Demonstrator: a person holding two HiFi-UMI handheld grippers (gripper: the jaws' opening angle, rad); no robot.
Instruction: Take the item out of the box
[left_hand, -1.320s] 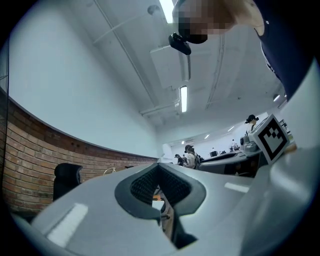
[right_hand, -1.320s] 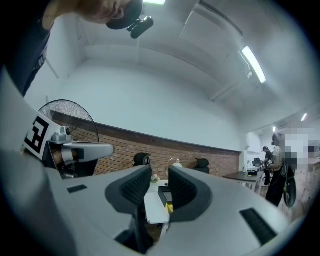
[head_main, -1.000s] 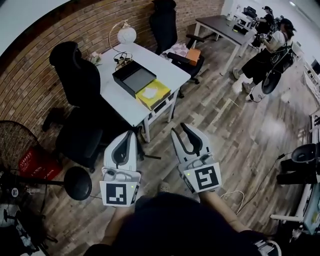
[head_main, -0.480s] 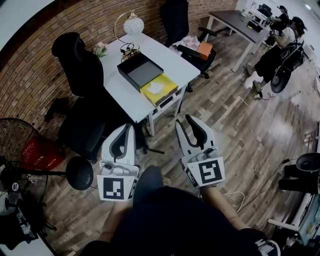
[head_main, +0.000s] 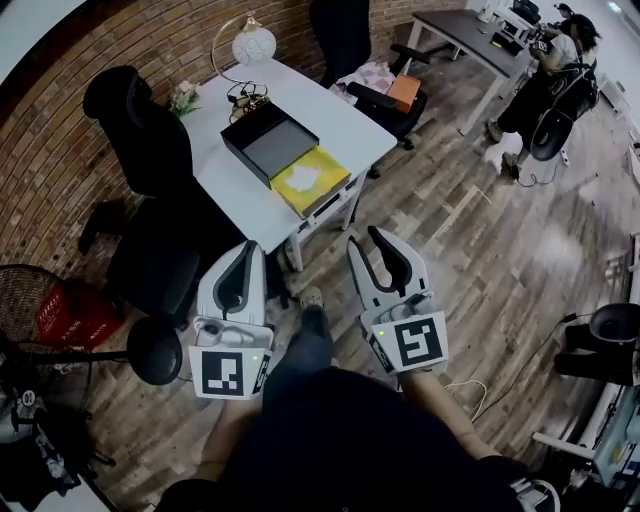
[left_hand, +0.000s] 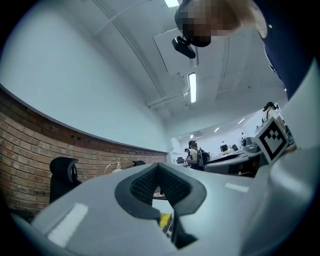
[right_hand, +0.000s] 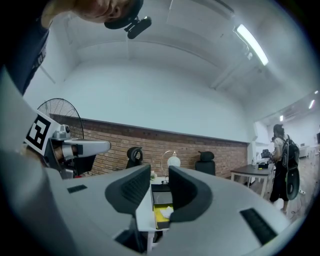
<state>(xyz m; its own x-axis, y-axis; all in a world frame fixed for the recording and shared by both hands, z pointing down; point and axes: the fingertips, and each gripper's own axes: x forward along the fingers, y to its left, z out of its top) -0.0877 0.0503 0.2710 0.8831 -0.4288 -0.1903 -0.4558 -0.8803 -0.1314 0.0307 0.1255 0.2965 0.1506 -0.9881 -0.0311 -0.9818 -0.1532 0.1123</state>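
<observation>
Here the wooden floor (head_main: 480, 250) takes most of the head view, with a brick wall (head_main: 60, 150) along the left side. A white table (head_main: 340, 120) stands near the wall, with a black chair (head_main: 140, 130) beside it. On the table lies an open black box (head_main: 268, 143), and a yellow box (head_main: 311, 180) touches it on the side toward the person, close to the table edge. A white thing (head_main: 303, 176) shows on the top of the yellow box; I cannot tell if it is inside or only on it. Both grippers are held over the floor in front of the person, well apart from the boxes. The left gripper (head_main: 247, 252) has its jaws together at the tips and nothing is between them. The right gripper (head_main: 367, 242) has its jaws a little apart, a narrow gap, and it holds nothing; through this gap its own view shows the table with the two boxes far off.
</observation>
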